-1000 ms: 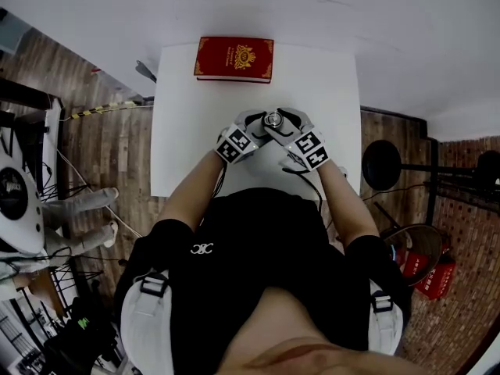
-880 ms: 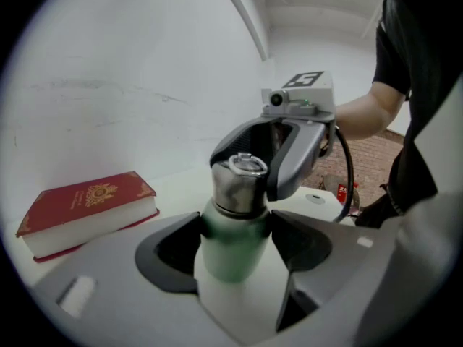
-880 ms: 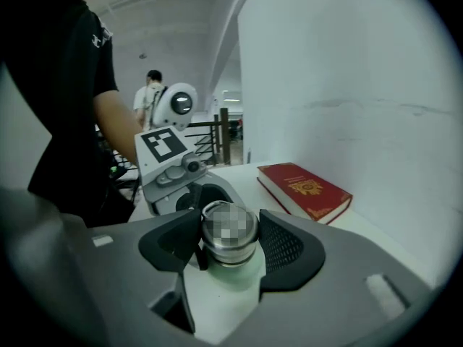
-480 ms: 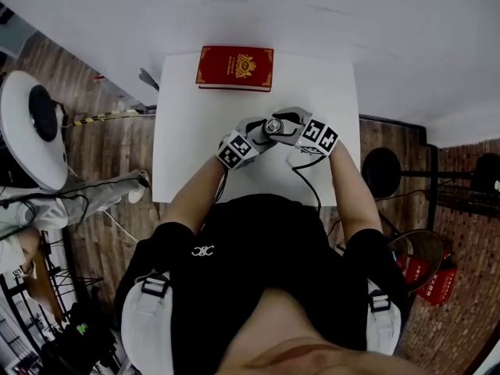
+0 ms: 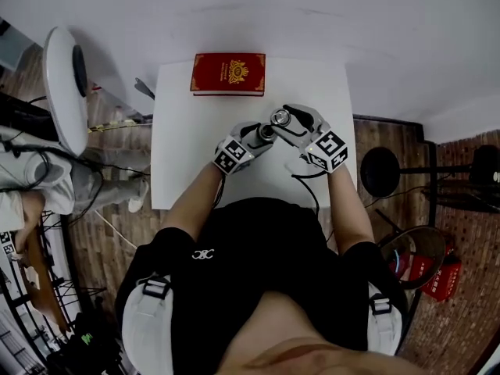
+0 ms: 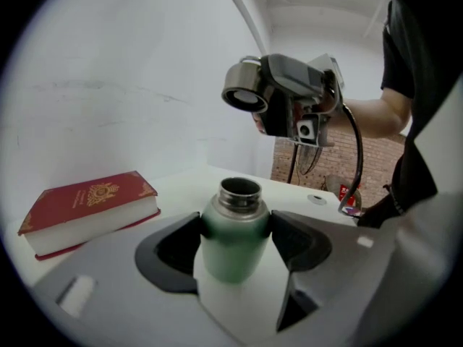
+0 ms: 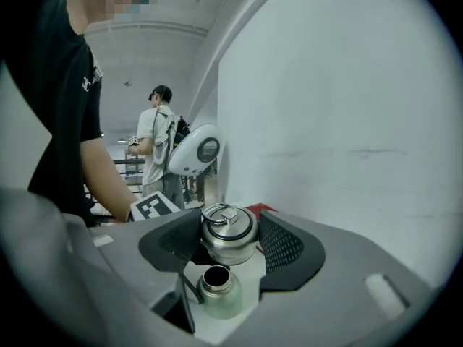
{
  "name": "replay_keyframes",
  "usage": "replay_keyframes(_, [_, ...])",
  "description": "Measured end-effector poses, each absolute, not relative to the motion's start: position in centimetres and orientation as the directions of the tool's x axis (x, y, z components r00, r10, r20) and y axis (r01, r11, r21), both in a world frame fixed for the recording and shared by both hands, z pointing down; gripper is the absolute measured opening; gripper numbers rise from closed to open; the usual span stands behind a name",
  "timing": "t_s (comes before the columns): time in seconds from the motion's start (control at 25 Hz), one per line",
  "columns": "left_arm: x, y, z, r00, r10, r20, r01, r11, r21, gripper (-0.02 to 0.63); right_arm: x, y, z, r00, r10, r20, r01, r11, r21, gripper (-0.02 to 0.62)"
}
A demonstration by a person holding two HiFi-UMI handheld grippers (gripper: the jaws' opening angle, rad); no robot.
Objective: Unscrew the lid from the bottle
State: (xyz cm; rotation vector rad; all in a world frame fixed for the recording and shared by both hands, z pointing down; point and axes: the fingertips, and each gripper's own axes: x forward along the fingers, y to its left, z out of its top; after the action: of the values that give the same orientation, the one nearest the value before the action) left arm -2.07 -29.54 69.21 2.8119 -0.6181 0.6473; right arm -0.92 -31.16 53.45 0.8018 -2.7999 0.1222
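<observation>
A green bottle (image 6: 233,241) with an open steel neck stands on the white table (image 5: 187,147), and my left gripper (image 6: 234,228) is shut on its body. The steel lid (image 7: 228,234), with a ring handle on top, is off the bottle; my right gripper (image 7: 230,237) is shut on it and holds it in the air above and just beyond the bottle's mouth (image 7: 215,279). In the head view the lid (image 5: 280,119) sits up and to the right of the left gripper (image 5: 248,141). From the left gripper view the right gripper (image 6: 289,107) hangs high with the lid (image 6: 243,95) facing me.
A red hardcover book (image 5: 228,73) lies at the table's far edge, left of the bottle (image 6: 90,208). A white wall stands behind the table. A person in a white shirt (image 7: 158,147) stands off to the left beside white equipment (image 5: 66,84). A black stand (image 5: 380,167) is on the floor right.
The right gripper has lifted the lid off the bottle and carried it up and to the right. The left gripper keeps hold of the bottle. The white equipment at left has shifted.
</observation>
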Motion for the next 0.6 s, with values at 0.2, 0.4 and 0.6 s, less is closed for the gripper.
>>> replay_keyframes(0.2, [-2.3,-29.6,68.9,0.794,-0.392,0.466,-0.478,-0.875,0.078,0.359,1.8,-31.1,52.8,-0.703,-0.681,0.204,-0.701,0.712,-0.041,0.255])
replay_keyframes(0.4, [-3.6,-27.6,66.0,0.772,-0.481,0.415,-0.550,-0.833,0.058,0.357,4.0,-31.0,51.7,-0.603,-0.780,0.168,-0.794,0.606,-0.036,0.255])
replay_keyframes(0.6, [-7.5,-27.2,59.1,0.684,-0.683,0.255,-0.704,-0.710,-0.016,0.301,5.2,-31.4,49.5,-0.527,-0.843,0.105,-0.850,0.526,-0.041,0.255])
